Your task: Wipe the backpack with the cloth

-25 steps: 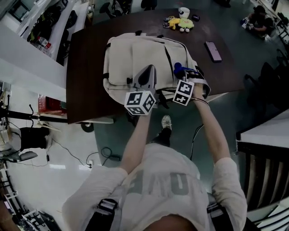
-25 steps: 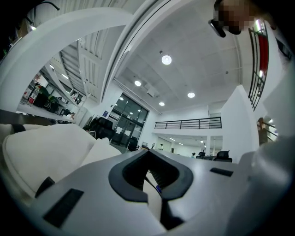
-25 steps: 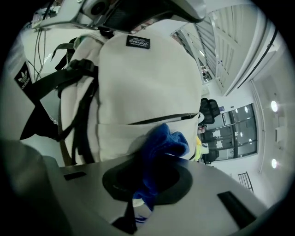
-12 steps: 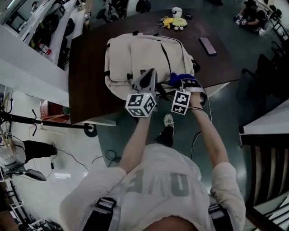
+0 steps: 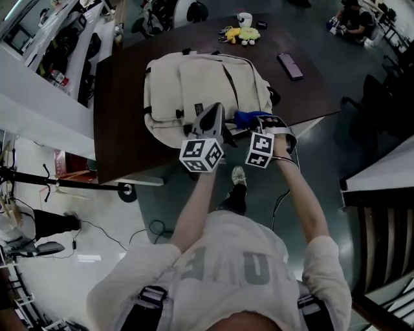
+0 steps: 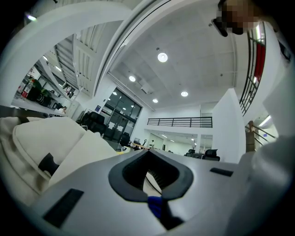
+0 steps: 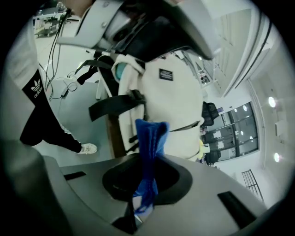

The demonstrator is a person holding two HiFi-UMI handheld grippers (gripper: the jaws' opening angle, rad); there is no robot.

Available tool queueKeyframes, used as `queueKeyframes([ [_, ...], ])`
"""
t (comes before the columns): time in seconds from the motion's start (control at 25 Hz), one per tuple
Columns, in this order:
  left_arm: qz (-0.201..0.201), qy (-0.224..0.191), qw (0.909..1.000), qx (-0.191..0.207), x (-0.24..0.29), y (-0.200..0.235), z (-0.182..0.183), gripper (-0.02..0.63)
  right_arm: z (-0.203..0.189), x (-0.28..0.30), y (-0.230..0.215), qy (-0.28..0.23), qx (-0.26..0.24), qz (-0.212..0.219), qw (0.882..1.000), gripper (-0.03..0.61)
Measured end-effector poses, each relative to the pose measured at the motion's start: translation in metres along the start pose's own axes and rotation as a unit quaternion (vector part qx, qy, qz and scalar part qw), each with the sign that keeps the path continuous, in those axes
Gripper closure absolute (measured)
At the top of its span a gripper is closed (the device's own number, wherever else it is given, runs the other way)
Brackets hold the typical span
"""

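The blue cloth is being drawn back along the beige backpack. A second ago it was being held further up the bag's right side; now it is being held at the near right corner, close to the table edge. The right gripper is being carried back with it, while the left gripper is being kept at almost the same spot on the bag.

The cloth is being pinched between the right gripper's closed jaws. In the right gripper view it is seen rising as a bunched strip out of the jaws, with the backpack and its dark straps just beyond.

The left gripper's jaws are being held together, with nothing made out between them. Its grey tip is being held over the near part of the backpack, just left of the cloth. Whether it is being pressed onto the fabric cannot be told.

The backpack is lying flat on the dark table, its near end at the table edge. Well apart from it, toward the far side, a phone, a yellow toy and a white cup are being left untouched.
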State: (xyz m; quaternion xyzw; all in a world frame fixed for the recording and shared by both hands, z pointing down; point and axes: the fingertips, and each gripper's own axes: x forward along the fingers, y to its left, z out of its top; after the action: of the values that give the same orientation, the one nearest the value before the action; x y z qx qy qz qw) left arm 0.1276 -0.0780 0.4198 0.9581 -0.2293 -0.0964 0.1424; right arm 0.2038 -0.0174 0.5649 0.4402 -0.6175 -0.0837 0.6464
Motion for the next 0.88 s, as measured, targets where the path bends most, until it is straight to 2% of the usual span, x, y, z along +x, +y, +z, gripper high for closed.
queueKeyframes([
  [0.16,0.017,-0.014,0.9998,-0.002,0.013,0.009,0.012,0.611,-0.009,-0.006,-0.091,-0.015,0.023,-0.071,0.997,0.537],
  [0.32,0.035,-0.007,0.9994,0.004,0.031,0.025,0.005,0.611,-0.015,0.013,-0.191,-0.003,-0.02,-0.126,0.992,0.537],
  [0.44,0.068,-0.002,0.9977,-0.003,0.043,0.046,-0.007,0.61,-0.021,0.044,-0.246,0.01,-0.052,-0.143,0.988,0.537],
  [0.56,0.081,0.004,0.9965,-0.022,0.055,0.064,-0.015,0.611,-0.028,0.08,-0.27,0.018,-0.051,-0.142,0.988,0.537],
  [0.64,0.087,0.005,0.9958,-0.028,0.061,0.07,-0.018,0.61,-0.026,0.1,-0.272,0.015,-0.05,-0.132,0.99,0.537],
  [0.8,0.086,0.031,0.9958,0.004,0.073,0.061,-0.031,0.611,-0.024,0.132,-0.252,0.005,-0.047,-0.097,0.994,0.537],
  [0.88,0.087,0.031,0.9957,0.006,0.074,0.061,-0.034,0.611,-0.025,0.141,-0.242,0.004,-0.046,-0.084,0.995,0.537],
])
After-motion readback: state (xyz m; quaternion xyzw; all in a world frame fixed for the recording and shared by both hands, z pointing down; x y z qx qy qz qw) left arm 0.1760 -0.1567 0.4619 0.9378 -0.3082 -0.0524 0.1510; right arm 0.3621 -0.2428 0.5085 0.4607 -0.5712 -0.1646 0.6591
